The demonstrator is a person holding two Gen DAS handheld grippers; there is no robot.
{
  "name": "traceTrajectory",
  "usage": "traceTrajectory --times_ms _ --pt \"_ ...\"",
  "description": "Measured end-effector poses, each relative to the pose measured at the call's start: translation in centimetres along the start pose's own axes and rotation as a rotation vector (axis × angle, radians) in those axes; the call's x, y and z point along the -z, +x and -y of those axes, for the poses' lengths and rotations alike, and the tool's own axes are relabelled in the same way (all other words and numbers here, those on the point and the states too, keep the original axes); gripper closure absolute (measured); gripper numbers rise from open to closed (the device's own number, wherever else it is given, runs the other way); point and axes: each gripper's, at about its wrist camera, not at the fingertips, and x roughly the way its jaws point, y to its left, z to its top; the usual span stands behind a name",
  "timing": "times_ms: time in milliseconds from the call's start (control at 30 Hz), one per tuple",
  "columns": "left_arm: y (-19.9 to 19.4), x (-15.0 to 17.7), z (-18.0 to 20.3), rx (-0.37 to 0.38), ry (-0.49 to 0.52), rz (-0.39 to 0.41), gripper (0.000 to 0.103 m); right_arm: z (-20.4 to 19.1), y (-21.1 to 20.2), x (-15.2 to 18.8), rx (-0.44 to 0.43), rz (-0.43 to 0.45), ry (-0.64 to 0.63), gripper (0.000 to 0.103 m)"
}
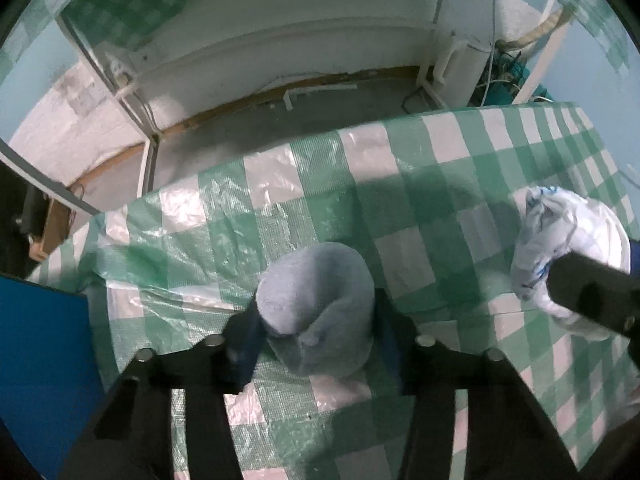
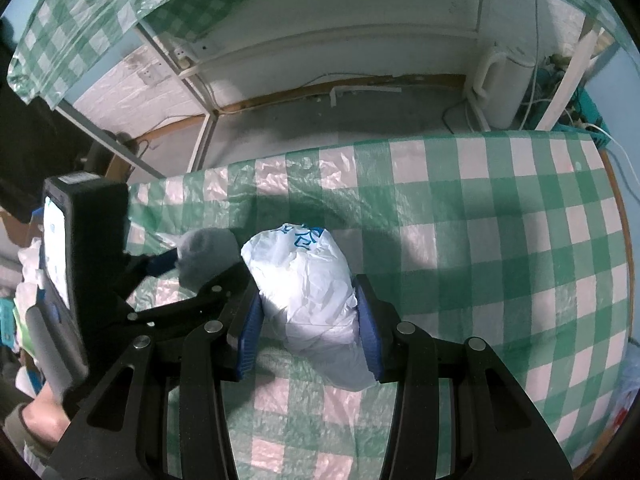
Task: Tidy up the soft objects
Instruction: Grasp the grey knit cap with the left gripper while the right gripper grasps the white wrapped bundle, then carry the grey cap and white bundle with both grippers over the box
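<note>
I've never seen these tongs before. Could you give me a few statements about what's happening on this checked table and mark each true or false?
1. The left tongs are closed on a grey plush bundle. True.
2. The right tongs hold a red ball. False: they grip a crumpled white plastic bag.
3. The tablecloth is green and white checked. True.
4. The two bundles are stacked on each other. False: they sit side by side, each in its own tongs.
</note>
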Motion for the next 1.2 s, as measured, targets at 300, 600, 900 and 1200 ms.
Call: traceTrajectory --times_ms 300,600,900,1200 --pt "-1.9 1.6 0.1 -0.018 0.035 0.032 0.077 -0.6 -0.3 0.2 -0.007 0.002 -0.012 0.060" --pt "-5.5 3.2 -1.8 -0.027 -0.016 0.065 0.078 -2.0 -1.5 0.8 -0.003 0.022 -0.043 0.060" --pt "-9.4 4.1 -3.5 -0.024 -0.068 0.095 0.080 -4.7 -3.4 1.8 0.008 0.048 -0.113 0.060" --pt "-13.3 5.7 -4.9 -0.039 -0.086 0.130 0.080 -7.5 -6.7 3.3 -0.001 0.088 -0.166 0.060"
